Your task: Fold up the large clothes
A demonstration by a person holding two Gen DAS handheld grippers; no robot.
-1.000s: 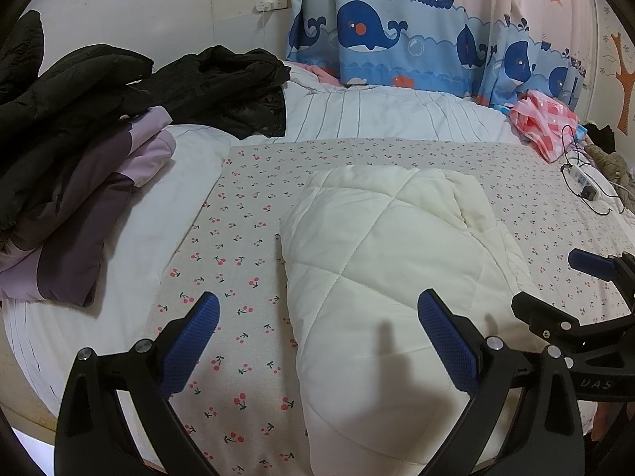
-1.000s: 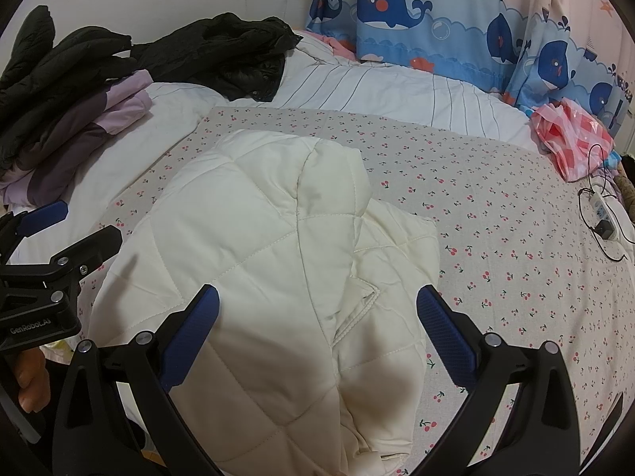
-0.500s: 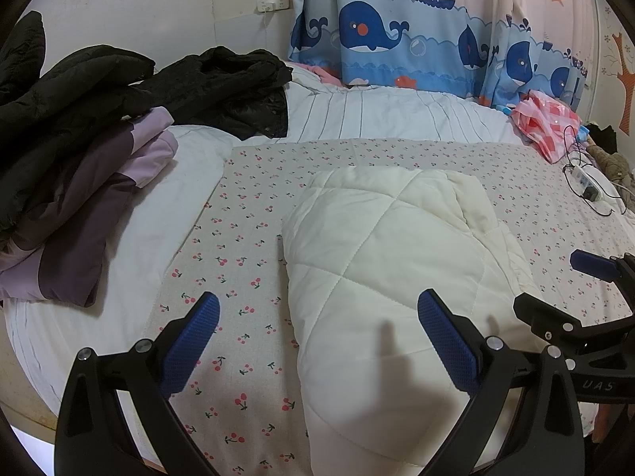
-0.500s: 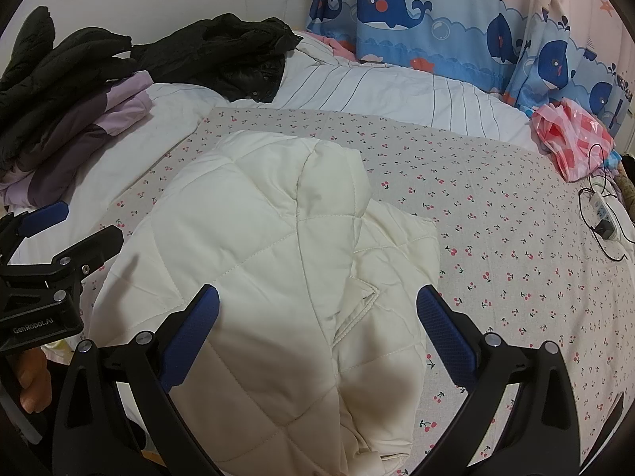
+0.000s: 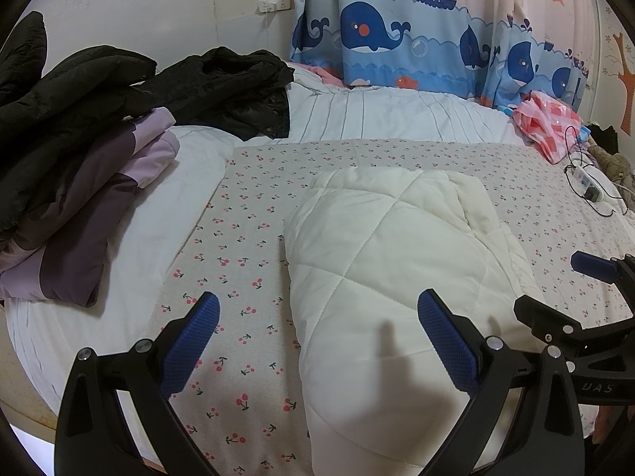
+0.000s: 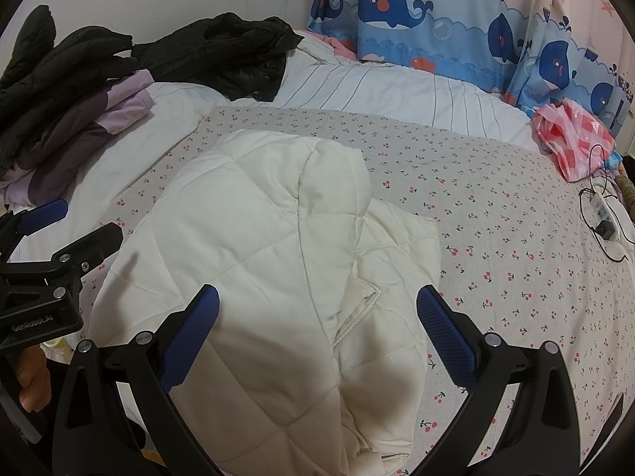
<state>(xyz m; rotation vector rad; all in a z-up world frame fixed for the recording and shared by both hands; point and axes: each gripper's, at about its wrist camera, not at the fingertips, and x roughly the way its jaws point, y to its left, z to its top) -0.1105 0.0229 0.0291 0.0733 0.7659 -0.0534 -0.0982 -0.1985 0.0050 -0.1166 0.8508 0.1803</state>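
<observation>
A cream quilted jacket [image 5: 389,277] lies folded into a long shape on the cherry-print sheet [image 5: 254,206], near the bed's front edge; it also shows in the right wrist view [image 6: 278,261]. My left gripper [image 5: 317,341] is open and empty, held above the jacket's left edge. My right gripper [image 6: 317,333] is open and empty, held above the jacket's near right part. Each gripper shows at the side of the other's view.
Folded purple and black jackets [image 5: 79,182] are piled at the left, with a loose black jacket [image 5: 230,87] behind. A pink checked bag [image 5: 547,127] and a power strip with cable [image 5: 587,186] lie at the right. A whale curtain [image 5: 397,39] hangs behind the bed.
Almost nothing has changed. Both grippers stay open above the jacket with only a slight drift.
</observation>
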